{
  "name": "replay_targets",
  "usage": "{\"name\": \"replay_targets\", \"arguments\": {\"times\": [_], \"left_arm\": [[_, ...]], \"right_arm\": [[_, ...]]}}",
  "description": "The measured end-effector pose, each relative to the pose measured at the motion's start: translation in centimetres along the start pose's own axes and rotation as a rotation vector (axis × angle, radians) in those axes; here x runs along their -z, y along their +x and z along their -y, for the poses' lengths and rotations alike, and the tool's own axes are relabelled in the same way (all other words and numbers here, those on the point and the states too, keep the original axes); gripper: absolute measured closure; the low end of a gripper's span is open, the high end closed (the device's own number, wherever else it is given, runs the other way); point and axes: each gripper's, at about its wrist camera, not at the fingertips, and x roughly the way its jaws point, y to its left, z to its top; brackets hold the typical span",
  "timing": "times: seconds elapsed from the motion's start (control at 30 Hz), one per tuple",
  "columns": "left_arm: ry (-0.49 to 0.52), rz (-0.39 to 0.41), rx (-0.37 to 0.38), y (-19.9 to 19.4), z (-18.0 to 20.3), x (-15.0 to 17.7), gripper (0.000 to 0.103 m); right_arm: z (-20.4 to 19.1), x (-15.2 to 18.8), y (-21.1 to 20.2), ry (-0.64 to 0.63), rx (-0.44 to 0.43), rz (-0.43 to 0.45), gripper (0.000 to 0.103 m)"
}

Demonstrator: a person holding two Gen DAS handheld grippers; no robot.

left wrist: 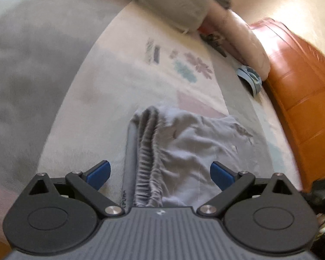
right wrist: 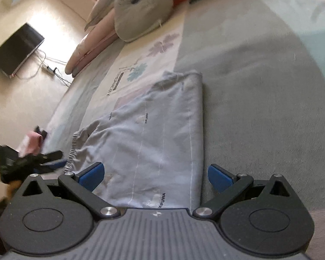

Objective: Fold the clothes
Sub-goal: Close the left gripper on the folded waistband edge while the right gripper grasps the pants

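A pair of light grey shorts with an elastic waistband lies folded on the bed, and its gathered waistband runs straight away from my left gripper. That gripper hovers open over the waistband end, blue pads wide apart. In the right wrist view the same grey shorts lie flat with thin white stripes and small printed lettering. My right gripper is open above the near end, with the folded edge just inside its right finger.
The bed sheet is grey with a cream flower-print panel. A grey plush cushion and pink bedding lie at the head. An orange wooden bed frame borders one side. A dark screen leans on the wall.
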Motion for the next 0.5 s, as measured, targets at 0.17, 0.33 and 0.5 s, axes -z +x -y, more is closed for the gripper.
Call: {"name": "replay_targets", "arguments": {"times": [0.17, 0.33, 0.5], "left_arm": [[-0.108, -0.08, 0.121, 1.6, -1.7, -2.0, 0.004], [-0.122, -0.159, 0.188, 3.6, -1.7, -3.5, 0.001], [-0.117, -0.183, 0.219, 4.4, -1.8, -4.5, 0.001]], "right_arm": [[1.7, -0.9, 0.8, 0.078, -0.084, -0.017, 0.0], [2.6, -2.1, 1.8, 0.13, -0.134, -0.023, 0.0], [2.6, -3.2, 2.8, 0.124, -0.157, -0.035, 0.0]]}}
